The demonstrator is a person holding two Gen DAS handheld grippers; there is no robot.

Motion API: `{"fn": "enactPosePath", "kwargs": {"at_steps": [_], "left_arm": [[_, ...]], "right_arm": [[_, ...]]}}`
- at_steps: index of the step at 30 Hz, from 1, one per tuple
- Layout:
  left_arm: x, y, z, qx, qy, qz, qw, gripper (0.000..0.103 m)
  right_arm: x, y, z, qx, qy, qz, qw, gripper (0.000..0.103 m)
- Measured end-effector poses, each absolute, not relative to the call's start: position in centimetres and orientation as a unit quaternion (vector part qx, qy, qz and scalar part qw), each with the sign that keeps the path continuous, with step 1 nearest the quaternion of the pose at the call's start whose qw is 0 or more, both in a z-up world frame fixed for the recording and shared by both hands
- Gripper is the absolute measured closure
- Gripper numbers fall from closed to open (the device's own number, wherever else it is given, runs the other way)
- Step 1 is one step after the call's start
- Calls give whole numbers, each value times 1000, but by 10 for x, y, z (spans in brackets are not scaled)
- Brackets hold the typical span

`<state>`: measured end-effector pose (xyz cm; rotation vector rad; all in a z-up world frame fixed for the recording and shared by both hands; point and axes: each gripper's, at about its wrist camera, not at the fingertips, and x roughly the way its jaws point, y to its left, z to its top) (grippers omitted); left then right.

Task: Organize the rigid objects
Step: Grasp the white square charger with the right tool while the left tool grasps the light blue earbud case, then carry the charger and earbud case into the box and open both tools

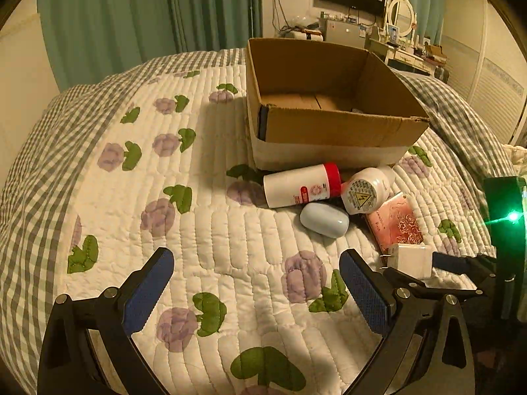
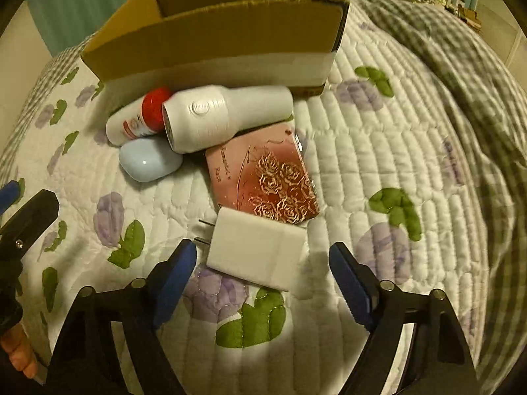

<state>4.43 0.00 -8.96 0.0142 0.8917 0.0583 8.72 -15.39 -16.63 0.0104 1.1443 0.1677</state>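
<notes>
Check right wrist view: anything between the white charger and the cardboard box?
Yes. In the right wrist view the pink rose-patterned box lies just beyond the white charger, then the white bottle, before the cardboard box.

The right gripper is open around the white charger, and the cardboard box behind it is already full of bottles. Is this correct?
Not quite. The right gripper is open around the white charger, but the cardboard box holds no bottles in the left wrist view; they lie on the quilt.
</notes>
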Motion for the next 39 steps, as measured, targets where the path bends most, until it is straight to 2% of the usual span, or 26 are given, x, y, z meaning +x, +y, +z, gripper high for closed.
{"fn": "enactPosePath", "kwargs": {"at_steps": [1,3,16,26,27,29,33,34,39], "left_arm": [[45,0,-91,8,432,27,901,1],[45,-1,-92,8,434,23,901,1],[82,-20,-105,-6,478,-11,878,1],[121,-51,-134,50,513,-38,856,3],[124,-55,-136,60,515,-40,854,5],[131,-59,-140,74,521,-39,850,21],[137,-61,-145,83,528,-39,844,38],[135,-61,-144,87,525,-40,846,48],[123,-55,-133,71,518,-52,851,48]], "right_arm": [[88,-153,-168,5,544,82,835,38],[88,-152,-171,5,547,90,832,45],[113,-181,-110,23,478,75,875,46],[139,-194,-116,32,477,70,876,46],[140,-193,-118,33,479,71,875,46],[143,-192,-122,34,480,72,873,46],[145,-192,-124,35,478,72,875,46],[145,-191,-123,33,477,73,875,46],[138,-195,-121,35,476,68,876,46]]}}
